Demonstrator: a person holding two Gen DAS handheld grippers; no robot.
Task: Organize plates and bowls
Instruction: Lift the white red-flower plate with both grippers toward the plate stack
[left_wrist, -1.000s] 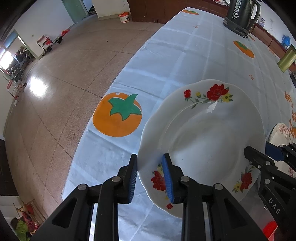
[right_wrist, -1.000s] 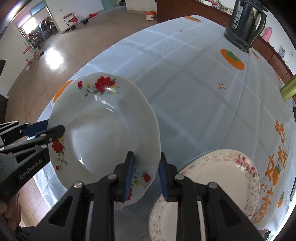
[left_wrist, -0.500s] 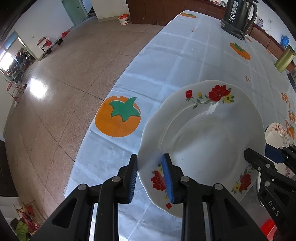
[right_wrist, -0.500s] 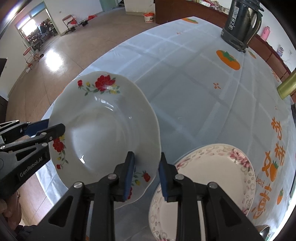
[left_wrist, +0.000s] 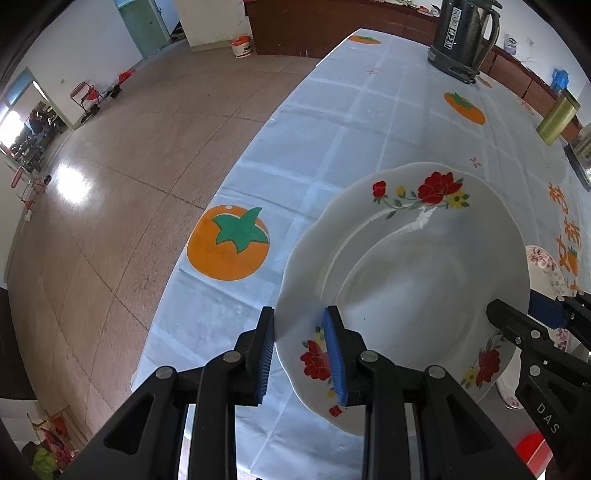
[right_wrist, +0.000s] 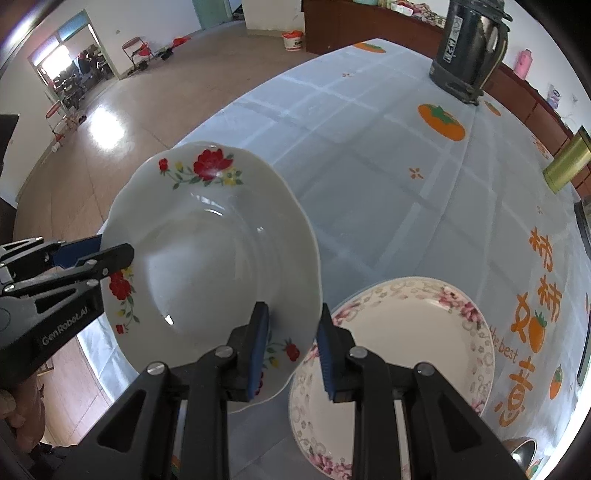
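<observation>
A white scalloped plate with red flowers (left_wrist: 417, 280) (right_wrist: 218, 258) hangs tilted above the tablecloth, held by both grippers. My left gripper (left_wrist: 301, 332) is shut on its near left rim and shows in the right wrist view as a black finger (right_wrist: 110, 254) over the rim. My right gripper (right_wrist: 293, 321) is shut on the near right rim, and its finger (left_wrist: 517, 321) reaches in from the right in the left wrist view. A cream plate with pink flowers (right_wrist: 406, 350) (left_wrist: 543, 262) lies on the table just right of and below the held plate.
The table edge (left_wrist: 192, 280) runs close on the left with tiled floor beyond. A dark kettle (left_wrist: 461, 37) (right_wrist: 469, 48) stands at the far end, and a gold tin (left_wrist: 557, 118) (right_wrist: 569, 162) is at the far right. A red object (left_wrist: 532, 450) sits near the bottom right.
The flowered plate and both grippers have risen a little above the table. The grips on its rim look the same.
</observation>
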